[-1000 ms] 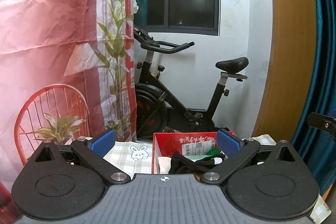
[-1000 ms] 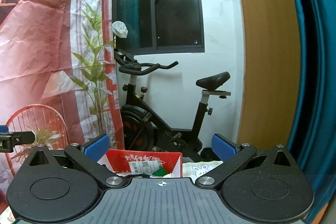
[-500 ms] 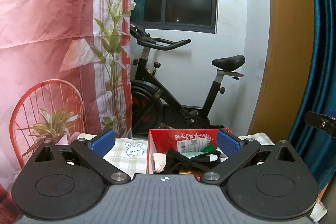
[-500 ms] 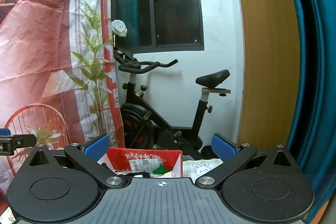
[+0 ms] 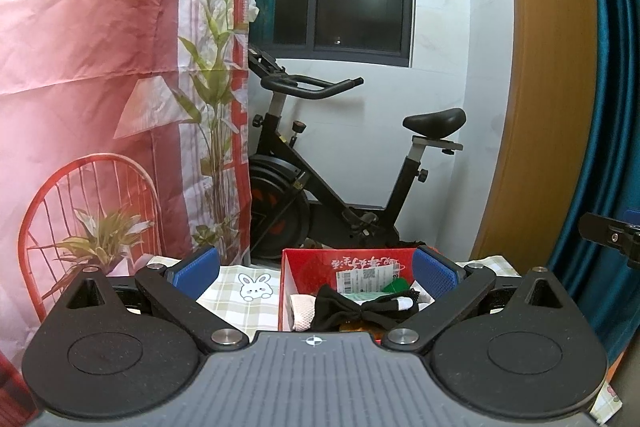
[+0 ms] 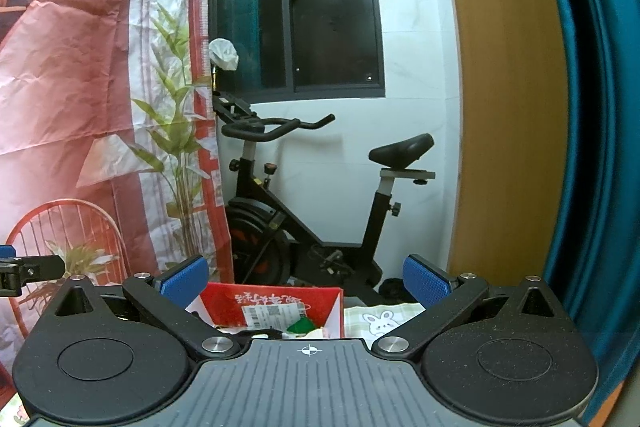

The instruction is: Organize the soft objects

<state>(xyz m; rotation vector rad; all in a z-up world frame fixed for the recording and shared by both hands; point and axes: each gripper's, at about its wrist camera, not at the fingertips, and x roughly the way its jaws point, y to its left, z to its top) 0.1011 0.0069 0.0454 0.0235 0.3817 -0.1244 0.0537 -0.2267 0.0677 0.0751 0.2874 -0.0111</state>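
Observation:
A red cardboard box (image 5: 308,269) stands on a checked cloth with a rabbit print (image 5: 248,301). A black bow tie (image 5: 352,311), a white mesh piece (image 5: 303,311) and a green item (image 5: 394,285) lie inside it. My left gripper (image 5: 316,269) hovers in front of the box, open and holding nothing. In the right wrist view the same box (image 6: 276,303) sits low and left of centre, and my right gripper (image 6: 306,279) is open and holds nothing.
A black exercise bike (image 5: 336,187) stands behind the table against a white wall. A red printed backdrop (image 5: 100,67) hangs at the left. A wooden panel (image 5: 540,107) and a teal curtain (image 5: 616,87) are at the right.
The left wrist view has tilted down and drawn slightly nearer, so more of the box's contents show. The right gripper has barely moved. Both grippers stay open.

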